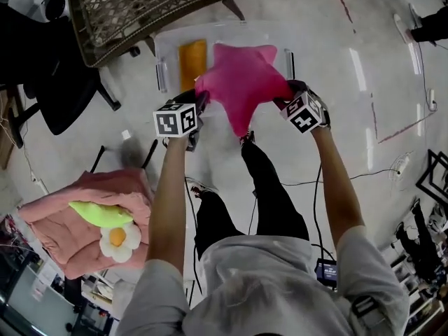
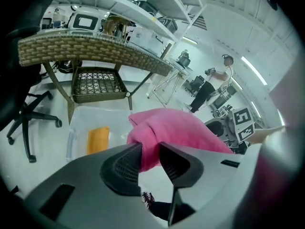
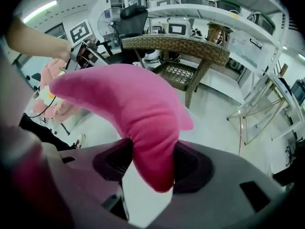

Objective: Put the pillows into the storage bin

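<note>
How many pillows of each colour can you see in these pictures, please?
magenta star pillow: 1
orange pillow, lying in the bin: 1
lime-green pillow: 1
white flower pillow: 1
Total: 4; the pink heap beneath is unclear and uncounted.

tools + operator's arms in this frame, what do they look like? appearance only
The left tool and right tool match: each carries a white cube printed with black square markers. Seen close, the bodies are light grey moulded plastic with dark ribbed pads. The person wears a grey short-sleeved shirt and dark trousers; the forearms are uncovered.
</note>
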Demonstrator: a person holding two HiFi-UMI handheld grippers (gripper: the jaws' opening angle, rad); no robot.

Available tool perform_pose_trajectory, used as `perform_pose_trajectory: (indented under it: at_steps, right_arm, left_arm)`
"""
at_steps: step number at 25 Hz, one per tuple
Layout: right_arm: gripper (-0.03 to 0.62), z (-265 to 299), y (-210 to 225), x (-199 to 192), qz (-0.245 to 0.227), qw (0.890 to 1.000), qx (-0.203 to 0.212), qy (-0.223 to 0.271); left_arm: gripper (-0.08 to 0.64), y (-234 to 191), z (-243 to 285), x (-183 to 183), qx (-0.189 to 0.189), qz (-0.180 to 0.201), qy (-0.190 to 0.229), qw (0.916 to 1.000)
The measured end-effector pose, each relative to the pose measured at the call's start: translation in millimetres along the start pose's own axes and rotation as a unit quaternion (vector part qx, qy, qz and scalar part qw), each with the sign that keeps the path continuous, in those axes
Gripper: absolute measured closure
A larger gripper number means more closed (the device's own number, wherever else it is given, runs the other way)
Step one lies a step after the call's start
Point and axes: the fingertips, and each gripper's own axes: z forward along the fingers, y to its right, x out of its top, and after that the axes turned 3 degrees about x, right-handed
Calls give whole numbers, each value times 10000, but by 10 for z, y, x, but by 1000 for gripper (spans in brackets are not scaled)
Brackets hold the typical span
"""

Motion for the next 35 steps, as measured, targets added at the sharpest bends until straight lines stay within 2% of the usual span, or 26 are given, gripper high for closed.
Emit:
perform_pose_trajectory:
  at_steps: [5,9,12,15,20,24,27,32,35]
  right_arm:
    - [316,429,350,-131,203,9995,-25,-244]
    - [307,667,547,-138,226,9992,-82,-329]
    - [293,806,641,-162,198,9990,-228,-324]
    - [266,909,709,-208,61,9985,-454,-298]
    - [247,931,724,-124,206,9984,-513,-150]
    - [247,802,636,13,170,9983,-536,-119]
    - [242,705,544,266,59,9987,-501,-50]
    - [242,533,213,873,-293,9977,-551,252]
    - [242,394,-190,1316,-549,9958,-520,514]
  left_arm:
    - [434,-157,530,52,-167,88,-70,9998]
    - [428,-296,815,140,-126,183,-65,9997]
    - [412,-394,941,187,-43,247,44,9997]
    - [350,-540,1016,232,164,261,247,9992]
    - [350,-614,1017,210,270,286,345,9986]
    - [350,-563,807,157,230,220,379,9988]
    - [350,-620,503,171,353,175,493,9980]
    - [350,-885,-312,114,703,-73,845,9939]
    - [350,-1113,-980,5,953,-346,1138,9883]
